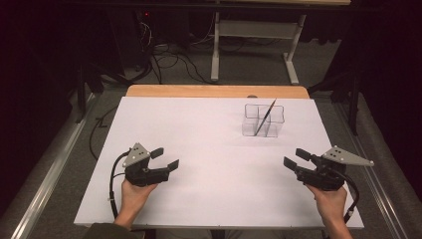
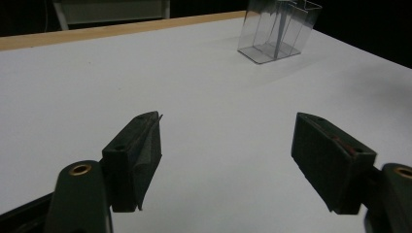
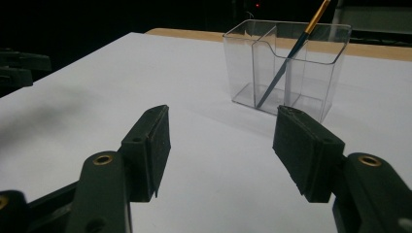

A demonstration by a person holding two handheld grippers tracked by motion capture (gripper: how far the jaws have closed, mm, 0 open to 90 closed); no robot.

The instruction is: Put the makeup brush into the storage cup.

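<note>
Jaws spread wide on both grippers, nothing between them. Left gripper [image 1: 165,159] sits low over the near-left part of the bench [image 1: 209,149], held in the person's left hand [image 1: 133,195], jaws aimed toward the middle of the bench. Right gripper [image 1: 297,158] sits over the near-right part, held in the right hand [image 1: 329,201], jaws aimed leftward and slightly away from the person. Grey three-cornered plate on top of each. Grippers well apart from each other, neither touching anything on the bench.

Clear plastic organizer [image 1: 263,120] stands upright on the far-right part of the white bench top, well apart from both grippers, nearer the right one. Divided into compartments by clear walls. A thin brush [image 1: 264,118] leans in it, tilted, lower end down inside at the base, upper end sticking out above the rim toward the far right. Right gripper view shows the brush [image 3: 291,53] with dark shaft and gold-coloured upper section, leaning in a compartment of the organizer [image 3: 286,73]; exact compartment hard to tell through the clear walls. Left gripper view has the organizer [image 2: 279,31] far ahead, upper right, with bare white bench between the spread jaws.

Wooden edge strip [image 1: 217,91] runs along the far side of the bench. Beyond it, floor cables [image 1: 169,59] and a white table frame [image 1: 254,45].
</note>
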